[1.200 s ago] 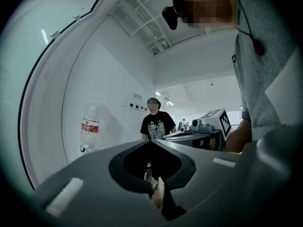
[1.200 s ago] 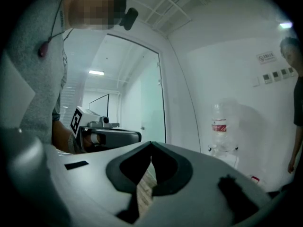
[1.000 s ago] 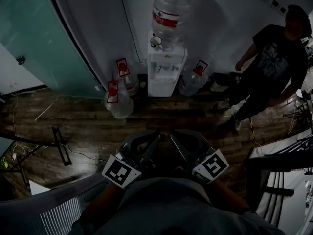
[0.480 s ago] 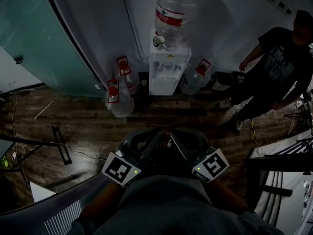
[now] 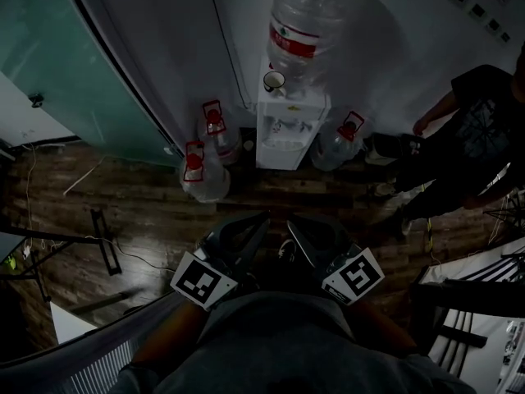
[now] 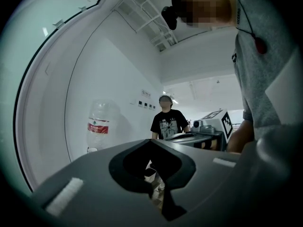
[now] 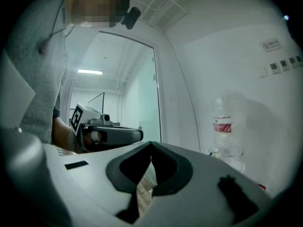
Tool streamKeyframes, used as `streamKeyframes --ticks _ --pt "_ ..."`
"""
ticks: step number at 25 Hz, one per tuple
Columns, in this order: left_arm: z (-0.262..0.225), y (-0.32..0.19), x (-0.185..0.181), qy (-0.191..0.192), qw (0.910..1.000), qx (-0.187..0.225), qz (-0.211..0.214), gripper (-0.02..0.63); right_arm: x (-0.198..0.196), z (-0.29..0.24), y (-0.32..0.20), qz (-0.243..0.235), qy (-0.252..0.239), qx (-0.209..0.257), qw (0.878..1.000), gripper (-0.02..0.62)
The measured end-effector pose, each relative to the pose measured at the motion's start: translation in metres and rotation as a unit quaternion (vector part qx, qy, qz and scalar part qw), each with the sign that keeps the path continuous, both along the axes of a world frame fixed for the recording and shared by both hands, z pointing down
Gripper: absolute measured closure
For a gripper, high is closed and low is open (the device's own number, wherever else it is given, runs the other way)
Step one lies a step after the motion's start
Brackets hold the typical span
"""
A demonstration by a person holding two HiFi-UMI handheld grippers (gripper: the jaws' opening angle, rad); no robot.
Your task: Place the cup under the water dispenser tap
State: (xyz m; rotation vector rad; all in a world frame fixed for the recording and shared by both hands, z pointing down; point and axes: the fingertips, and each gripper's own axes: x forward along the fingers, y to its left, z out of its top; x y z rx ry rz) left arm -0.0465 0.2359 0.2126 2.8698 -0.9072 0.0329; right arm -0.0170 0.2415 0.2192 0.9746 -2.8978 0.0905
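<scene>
A white cup (image 5: 275, 80) stands on top of the white water dispenser (image 5: 287, 130), beside the foot of the big clear bottle (image 5: 302, 19). The taps sit in the dispenser's front recess, with nothing under them. Both grippers are held close to my chest, well short of the dispenser. My left gripper (image 5: 264, 219) and right gripper (image 5: 289, 221) are shut and empty, tips side by side. The left gripper view shows its jaws (image 6: 150, 141) meeting, with the bottle (image 6: 98, 124) and cup (image 6: 92, 150) far off. In the right gripper view the jaws (image 7: 151, 143) meet too, and the cup (image 7: 214, 151) is at the right.
Three spare water jugs with red handles (image 5: 202, 173) (image 5: 218, 131) (image 5: 339, 143) stand on the wooden floor around the dispenser. A person in a black shirt (image 5: 463, 146) stands to its right. A teal glass door (image 5: 57, 64) is at left, a black stand with cables (image 5: 102, 243) lower left.
The dispenser, cup and jugs have grown and slid closer in the head view as I moved toward them. Both grippers keep their place before my chest, still shut.
</scene>
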Motion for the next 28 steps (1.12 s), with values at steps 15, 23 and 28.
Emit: streamKeyframes --ticks 15,23,28 --pt "-0.010 -0.091 0.054 -0.003 0.9993 0.000 -0.038 0.598 0.054 -0.010 -0.091 -0.044 -0.001 0.007 0.999 0.581" --pt "-0.002 -0.123 0.066 -0.006 0.9984 -0.010 -0.055 0.598 0.069 0.002 -0.124 -0.054 0.001 -0.006 0.999 0.581" --pt "0.008 -0.154 0.065 -0.006 0.9984 -0.017 -0.053 0.598 0.069 0.013 -0.154 -0.048 0.001 -0.018 0.999 0.581"
